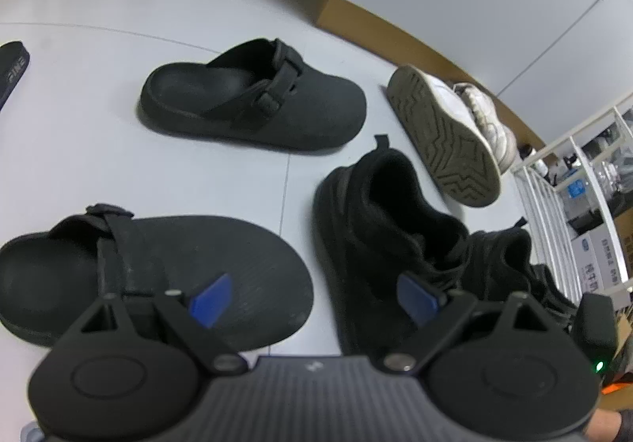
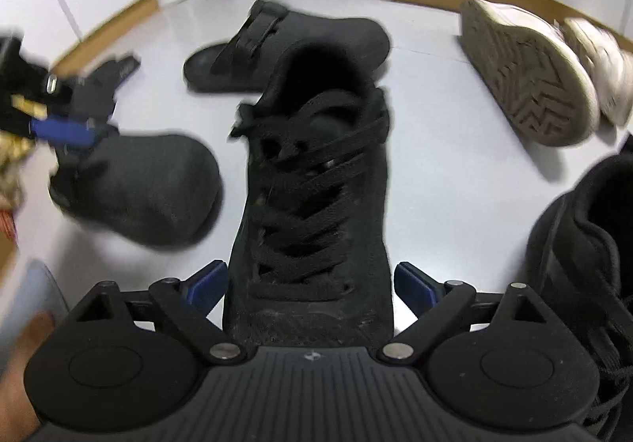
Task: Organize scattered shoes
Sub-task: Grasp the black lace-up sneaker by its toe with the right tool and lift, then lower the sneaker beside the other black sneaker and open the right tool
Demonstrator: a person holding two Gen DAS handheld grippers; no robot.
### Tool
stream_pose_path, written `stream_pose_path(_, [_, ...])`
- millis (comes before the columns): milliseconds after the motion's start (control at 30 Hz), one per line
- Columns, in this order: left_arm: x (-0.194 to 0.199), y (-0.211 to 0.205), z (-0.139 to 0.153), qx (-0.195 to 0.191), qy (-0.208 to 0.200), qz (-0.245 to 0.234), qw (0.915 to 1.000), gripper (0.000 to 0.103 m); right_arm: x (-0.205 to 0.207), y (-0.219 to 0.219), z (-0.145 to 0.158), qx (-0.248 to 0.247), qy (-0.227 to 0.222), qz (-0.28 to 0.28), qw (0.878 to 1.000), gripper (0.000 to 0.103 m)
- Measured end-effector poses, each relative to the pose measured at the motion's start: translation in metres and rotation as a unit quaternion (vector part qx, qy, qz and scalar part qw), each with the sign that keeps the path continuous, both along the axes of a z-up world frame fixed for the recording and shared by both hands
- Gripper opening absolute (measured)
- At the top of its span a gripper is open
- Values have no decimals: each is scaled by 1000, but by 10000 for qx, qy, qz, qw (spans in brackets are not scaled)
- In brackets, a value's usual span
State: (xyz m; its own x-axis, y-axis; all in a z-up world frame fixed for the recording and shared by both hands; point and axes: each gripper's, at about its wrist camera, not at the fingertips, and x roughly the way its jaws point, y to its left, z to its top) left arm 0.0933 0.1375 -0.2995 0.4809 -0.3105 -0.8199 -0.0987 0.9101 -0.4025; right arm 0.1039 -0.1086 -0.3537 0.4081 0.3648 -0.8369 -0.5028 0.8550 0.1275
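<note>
Straddling the black laced sneaker with pads spread clear of its sides, the right hand-held gripper is judged to be releasing it beside the second black sneaker; the left hand-held gripper, likewise spread, is held empty over the near black clog, left of that sneaker.

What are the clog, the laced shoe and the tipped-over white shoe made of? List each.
Clog: looks like moulded matte foam or rubber, one seamless piece with a strap.
Laced shoe: black, apparently suede or fabric, dull and fuzzy, with woven laces.
White shoe: seems smooth leather or synthetic, with a ridged rubber sole.
</note>
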Motion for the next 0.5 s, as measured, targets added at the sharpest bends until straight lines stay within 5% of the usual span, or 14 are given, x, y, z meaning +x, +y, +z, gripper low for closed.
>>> stream_pose_path(200, [-1,-1,-3,-1,69,3,10000,93,-9,3,-1,-240,-176,-125,9995,77])
stream_pose_path(500, [1,-1,-4,-7,47,23,10000,93,-25,-9,-2,-309,28,-944,9950,77])
